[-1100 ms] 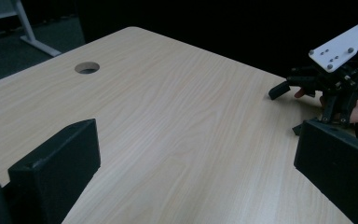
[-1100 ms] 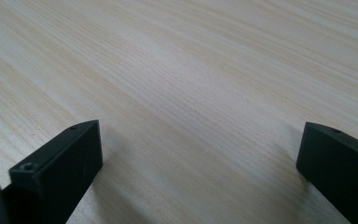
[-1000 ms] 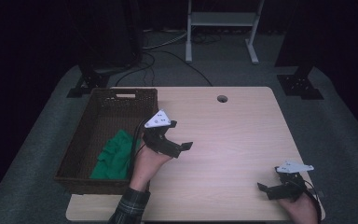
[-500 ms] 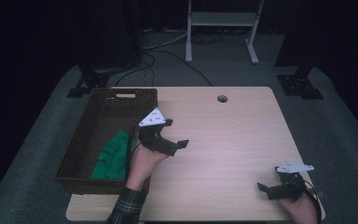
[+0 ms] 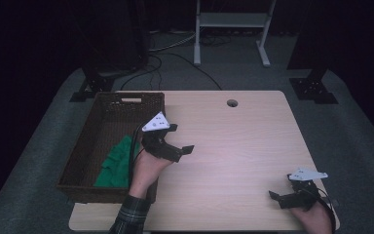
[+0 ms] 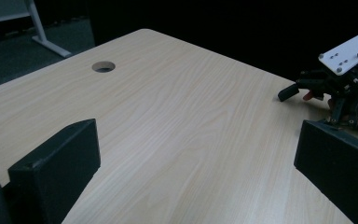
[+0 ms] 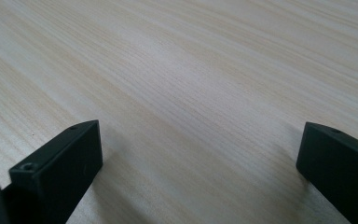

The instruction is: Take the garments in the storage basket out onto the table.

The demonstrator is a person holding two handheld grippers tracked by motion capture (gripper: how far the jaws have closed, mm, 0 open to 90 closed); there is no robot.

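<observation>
Now, starting at your left: the basket (image 5: pixel 84 155) sits just left of your left gripper (image 5: pixel 177 144), with the green cloth (image 5: pixel 117 163) lying in its near end, close behind and left of that gripper. Your left gripper hangs above the table (image 5: pixel 233 146) by the basket's right wall, jaws spread wide with nothing between them. Ahead of it is bare wood and a round hole (image 6: pixel 103 66). Far to its right, your right gripper (image 5: pixel 287 191) rests low near the table's near edge, jaws wide apart and empty.
</observation>
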